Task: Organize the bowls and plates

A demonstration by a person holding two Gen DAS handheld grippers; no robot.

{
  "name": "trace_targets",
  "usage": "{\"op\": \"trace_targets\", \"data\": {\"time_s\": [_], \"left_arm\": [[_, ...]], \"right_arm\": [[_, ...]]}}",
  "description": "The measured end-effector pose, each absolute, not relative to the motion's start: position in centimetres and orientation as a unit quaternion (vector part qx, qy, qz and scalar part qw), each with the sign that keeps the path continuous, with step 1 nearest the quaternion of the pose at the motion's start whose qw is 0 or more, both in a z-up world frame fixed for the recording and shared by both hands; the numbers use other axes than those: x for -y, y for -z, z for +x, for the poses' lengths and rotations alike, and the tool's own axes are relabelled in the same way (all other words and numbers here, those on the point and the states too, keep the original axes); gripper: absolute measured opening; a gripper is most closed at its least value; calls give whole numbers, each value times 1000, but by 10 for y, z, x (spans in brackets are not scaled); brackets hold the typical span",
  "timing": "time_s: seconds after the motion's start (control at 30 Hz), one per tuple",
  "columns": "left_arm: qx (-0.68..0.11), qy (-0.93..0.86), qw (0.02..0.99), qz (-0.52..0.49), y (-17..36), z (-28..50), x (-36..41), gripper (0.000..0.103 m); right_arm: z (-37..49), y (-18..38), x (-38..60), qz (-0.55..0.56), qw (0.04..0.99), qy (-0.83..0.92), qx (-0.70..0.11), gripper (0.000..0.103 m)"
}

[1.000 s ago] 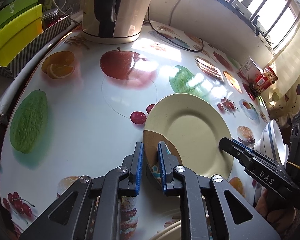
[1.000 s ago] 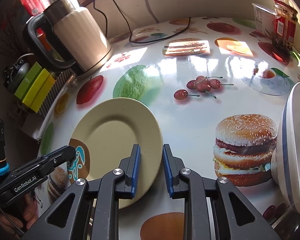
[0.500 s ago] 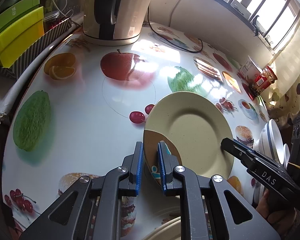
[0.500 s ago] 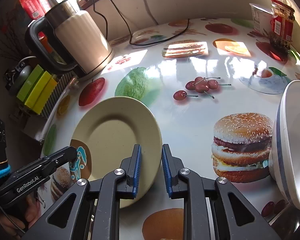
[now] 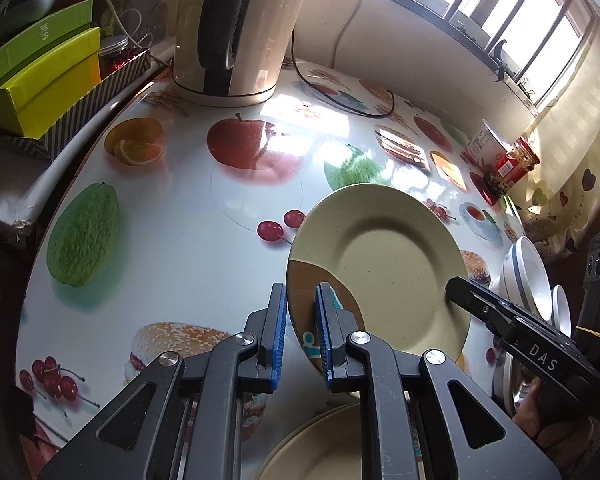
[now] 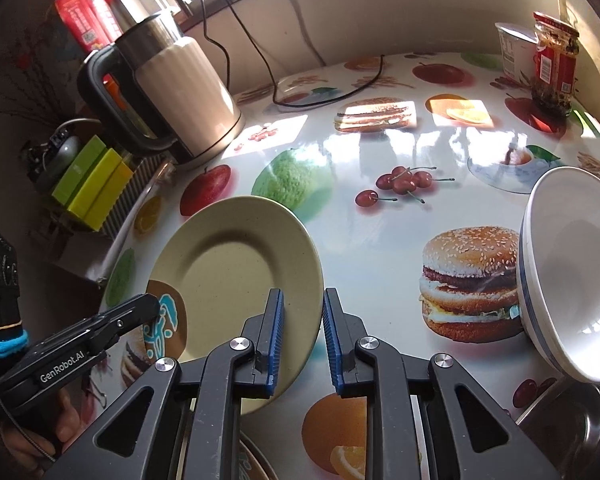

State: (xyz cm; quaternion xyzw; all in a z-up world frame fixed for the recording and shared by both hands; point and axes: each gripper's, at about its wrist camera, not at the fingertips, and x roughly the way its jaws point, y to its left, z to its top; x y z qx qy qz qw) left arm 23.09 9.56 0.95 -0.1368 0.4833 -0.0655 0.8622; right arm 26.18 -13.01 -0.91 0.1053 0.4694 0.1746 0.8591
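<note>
Both hand-held grippers are on one cream plate (image 5: 396,268), and it hangs clear of the table (image 5: 172,248), tilted, its shadow falling on the printed cloth beneath. The left hand-held gripper (image 5: 302,336) pinches the rim at the brown patch with the blue drawing, a blue pad on each face of the plate. Across from it, the right hand-held gripper (image 6: 303,340) has the opposite edge between its pads, jaws narrow and pinching the rim; from the left camera its black finger (image 5: 472,300) lies over the plate's right side.

Below the raised plate, near the bottom of the left view, a second cream plate (image 5: 320,448) sits under the gripper; whether more lie stacked beneath it I cannot tell. Off to the right, white bowls (image 6: 572,276) with blue bands are nested and tipped on their side at the table's edge, just beside a steel dish (image 6: 580,416).

Further back, a cream kettle (image 5: 236,28) stands on its base with a black cord trailing away across the table. Green and yellow boxes (image 5: 44,76) sit in a striped tray at the left. At the far right, a red-labelled jar (image 6: 554,64) stands beside a white tub (image 6: 514,50), well apart from the plate.
</note>
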Motion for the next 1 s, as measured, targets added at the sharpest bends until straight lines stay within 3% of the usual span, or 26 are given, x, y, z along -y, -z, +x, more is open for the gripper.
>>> {"op": "trace_targets", "data": {"time_s": [1.0], "left_arm": [[-473,63,866,-149,-14,152,-100,15]], "right_arm": [[182,-3,135,101,861,-192,-460,19]]}}
